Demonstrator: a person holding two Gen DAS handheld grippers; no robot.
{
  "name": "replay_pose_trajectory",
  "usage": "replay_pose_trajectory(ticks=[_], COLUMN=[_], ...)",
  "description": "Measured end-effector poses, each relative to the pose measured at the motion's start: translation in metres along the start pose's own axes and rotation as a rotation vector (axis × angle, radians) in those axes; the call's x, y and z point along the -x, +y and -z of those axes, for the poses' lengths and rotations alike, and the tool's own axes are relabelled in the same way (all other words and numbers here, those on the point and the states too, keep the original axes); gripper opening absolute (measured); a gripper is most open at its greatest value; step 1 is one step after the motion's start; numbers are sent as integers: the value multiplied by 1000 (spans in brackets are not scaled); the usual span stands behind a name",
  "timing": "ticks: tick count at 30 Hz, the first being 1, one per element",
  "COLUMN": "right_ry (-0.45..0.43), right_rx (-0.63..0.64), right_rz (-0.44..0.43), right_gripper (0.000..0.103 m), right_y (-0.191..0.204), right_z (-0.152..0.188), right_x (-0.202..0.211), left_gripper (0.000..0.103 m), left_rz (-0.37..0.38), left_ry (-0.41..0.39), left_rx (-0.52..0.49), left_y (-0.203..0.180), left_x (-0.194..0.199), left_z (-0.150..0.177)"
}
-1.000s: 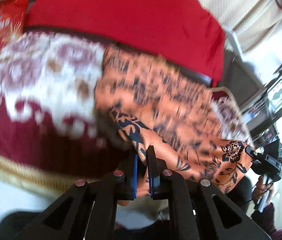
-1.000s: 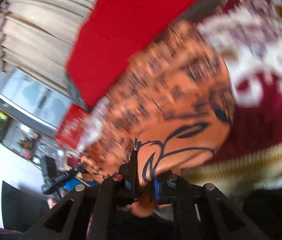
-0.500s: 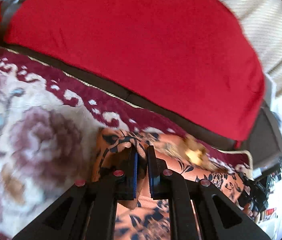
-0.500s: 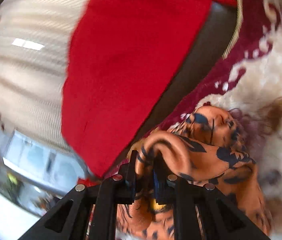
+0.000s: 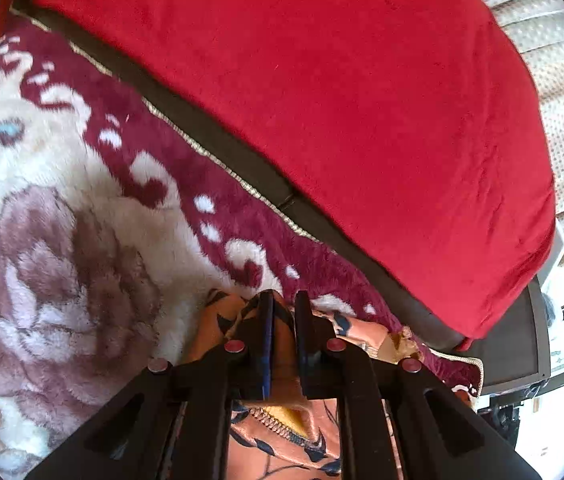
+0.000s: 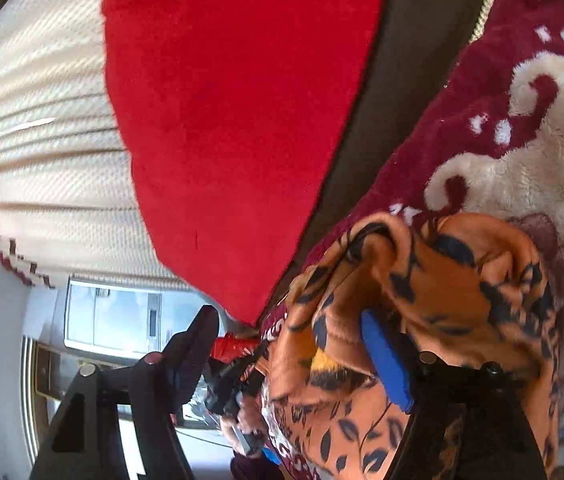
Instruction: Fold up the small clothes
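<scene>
now the right gripper (image 6: 290, 356) is standing wide open, having released the orange patterned garment (image 6: 462, 292), which half a second ago it was pinching. the left gripper (image 5: 282, 320) is still nipping a fold, jaws nearly closed. the garment is lying on the plush floral blanket (image 5: 62, 240), near the red cushion (image 5: 322, 100); the fold is probably being laid down. no containers are showing.

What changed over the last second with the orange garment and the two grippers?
The orange garment was carried from hanging in the air down onto the floral blanket, near the red cushion. The right gripper has let go: its jaws now stand wide apart, cloth draped over one finger. The left gripper stays shut on the garment's edge. Blanket and cushion are unchanged.
</scene>
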State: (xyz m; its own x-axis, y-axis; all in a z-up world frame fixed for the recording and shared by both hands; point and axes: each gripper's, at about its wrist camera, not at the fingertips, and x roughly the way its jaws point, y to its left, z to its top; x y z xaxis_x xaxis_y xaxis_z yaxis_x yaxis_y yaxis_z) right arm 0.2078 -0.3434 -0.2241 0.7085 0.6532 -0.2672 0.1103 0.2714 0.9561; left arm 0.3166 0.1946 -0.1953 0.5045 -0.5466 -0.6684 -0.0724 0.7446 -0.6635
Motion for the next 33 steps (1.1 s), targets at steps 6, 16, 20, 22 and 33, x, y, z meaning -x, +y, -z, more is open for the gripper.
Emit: replay_pose_trajectory(ticks=[6,16,20,22,33], right_ry=[147,-220,-361,-312,-21], right_rx=[57,107,59,35,204], right_rz=[74,-168,-157,-142,213], right_gripper=[76,76,78,78,53], right_y=[11,15,-3,-9,24], right_z=[31,-3,-17,-13,43], right_x=[-13,-14,-2,-11,-59], left_gripper=[12,24,25,25,32], left_rz=[-38,-98,-127,-150,-165], left_ry=[-121,-48,-36,-31,76], left_rx=[-57,-89,-97,-95,-86], left_y=[-11,-12,-5,0,20], left_x=[35,22,22,27,43], left_z=[3,10,10,10,42])
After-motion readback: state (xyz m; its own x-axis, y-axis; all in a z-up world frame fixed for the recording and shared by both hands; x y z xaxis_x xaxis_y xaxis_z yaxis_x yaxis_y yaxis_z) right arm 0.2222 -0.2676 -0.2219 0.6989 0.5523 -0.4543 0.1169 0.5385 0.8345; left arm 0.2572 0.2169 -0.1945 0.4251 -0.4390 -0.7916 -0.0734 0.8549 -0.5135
